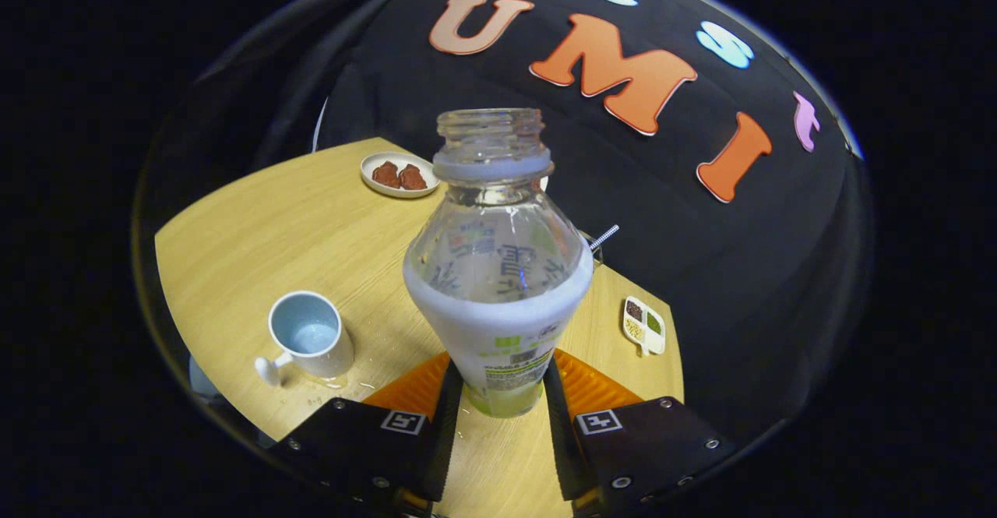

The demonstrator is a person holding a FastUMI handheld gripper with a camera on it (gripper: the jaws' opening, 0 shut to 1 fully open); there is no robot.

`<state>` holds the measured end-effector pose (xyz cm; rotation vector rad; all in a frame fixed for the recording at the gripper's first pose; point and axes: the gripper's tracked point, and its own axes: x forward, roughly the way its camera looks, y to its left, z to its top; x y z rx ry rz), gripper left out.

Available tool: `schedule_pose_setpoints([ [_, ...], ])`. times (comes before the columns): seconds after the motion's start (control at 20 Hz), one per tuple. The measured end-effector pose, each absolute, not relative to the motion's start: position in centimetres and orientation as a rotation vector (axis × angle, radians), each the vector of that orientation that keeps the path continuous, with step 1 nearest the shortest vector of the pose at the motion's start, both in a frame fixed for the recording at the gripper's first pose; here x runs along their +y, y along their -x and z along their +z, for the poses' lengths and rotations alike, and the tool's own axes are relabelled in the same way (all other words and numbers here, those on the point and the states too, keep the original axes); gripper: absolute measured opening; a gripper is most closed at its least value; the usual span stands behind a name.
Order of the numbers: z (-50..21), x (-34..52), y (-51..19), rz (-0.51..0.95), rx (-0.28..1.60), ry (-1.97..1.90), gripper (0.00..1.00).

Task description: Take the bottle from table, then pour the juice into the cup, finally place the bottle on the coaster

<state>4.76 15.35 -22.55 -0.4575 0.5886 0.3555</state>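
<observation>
Gripper (502,393) has both fingers clamped on the uncapped bottle (498,269), held upright. Left of the bottle sits the cup (310,336), a snack plate (399,174) behind it, a seasoning tray (644,325) to its right.

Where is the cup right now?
In the gripper view, the cup stands on the wooden table, off to the left of the bottle that the tool holds between its fingers, nearer than the little plate of brown snacks.

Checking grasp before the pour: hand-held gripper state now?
Hand-held gripper: shut on the clear, uncapped plastic bottle with white label, both fingers pressing its lower body.
</observation>
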Motion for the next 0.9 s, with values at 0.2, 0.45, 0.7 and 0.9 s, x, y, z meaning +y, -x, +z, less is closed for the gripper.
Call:
schedule_pose_setpoints([
  [0.2,-21.6,15.8,-7.0,0.35,0.564,0.282,0.55],
  [0.45,-21.7,17.1,-10.4,0.365,0.549,0.132,0.56],
  [0.7,-25.1,18.5,-14.0,0.357,0.569,0.06,0.56],
  [0.9,-29.0,19.3,-15.5,0.359,0.623,0.031,0.56],
])
